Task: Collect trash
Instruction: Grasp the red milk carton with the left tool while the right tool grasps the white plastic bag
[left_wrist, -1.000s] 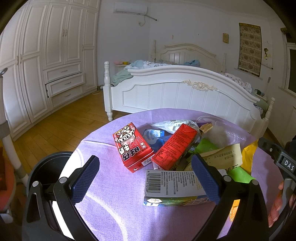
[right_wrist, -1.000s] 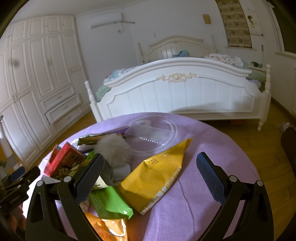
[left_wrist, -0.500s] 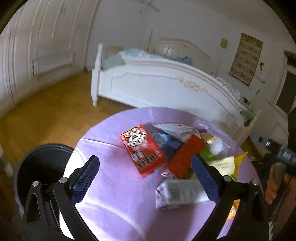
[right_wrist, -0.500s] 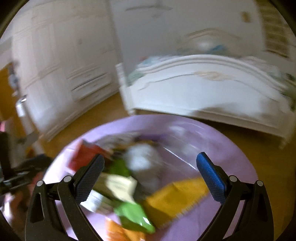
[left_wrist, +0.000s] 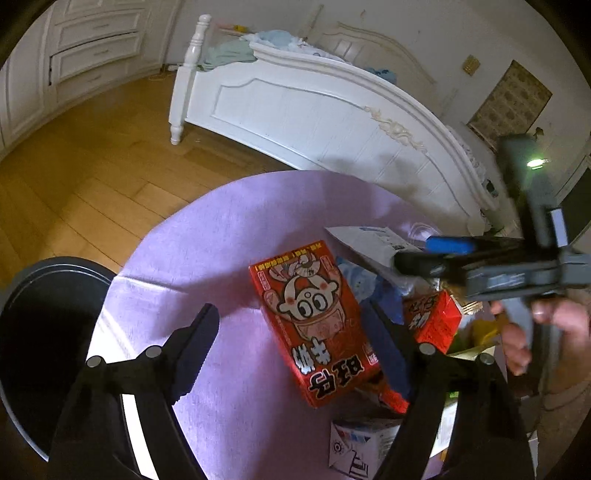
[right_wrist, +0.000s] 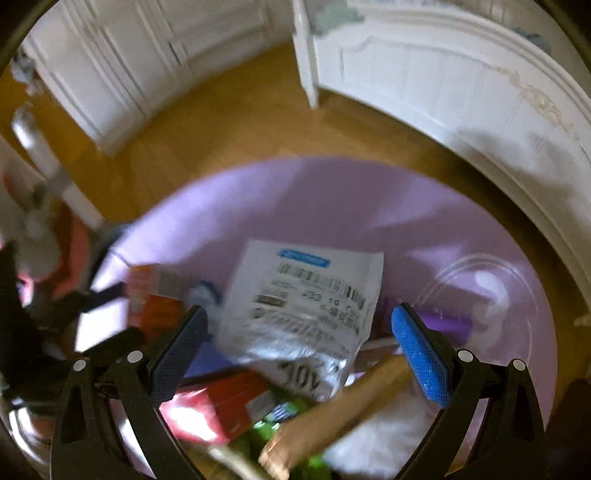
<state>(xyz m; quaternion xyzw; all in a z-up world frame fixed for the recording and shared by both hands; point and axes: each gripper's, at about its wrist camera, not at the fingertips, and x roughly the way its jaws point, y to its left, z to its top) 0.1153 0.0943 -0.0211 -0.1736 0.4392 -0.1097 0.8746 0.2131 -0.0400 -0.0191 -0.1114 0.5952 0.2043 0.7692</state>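
Observation:
A pile of trash lies on a round purple table (left_wrist: 229, 236). My left gripper (left_wrist: 291, 347) is open and hovers over a red cartoon milk carton (left_wrist: 314, 321), which lies between the fingers' span. A second red carton (left_wrist: 432, 317) and a white box (left_wrist: 354, 446) lie beside it. My right gripper (right_wrist: 299, 347) is open above a white printed bag (right_wrist: 306, 306), with a brown wrapper (right_wrist: 340, 413) and a red carton (right_wrist: 221, 406) below. The right gripper also shows in the left wrist view (left_wrist: 443, 254). The right view is blurred.
A black bin (left_wrist: 40, 325) stands on the wooden floor left of the table. A clear plastic lid (right_wrist: 484, 291) lies on the table's right side. A white bed (left_wrist: 314, 107) stands behind the table, white wardrobes to the left.
Both grippers have tilted down and moved in over the pile. The left one now hangs over the red cartoon carton, the right one over the white bag. Both stay open.

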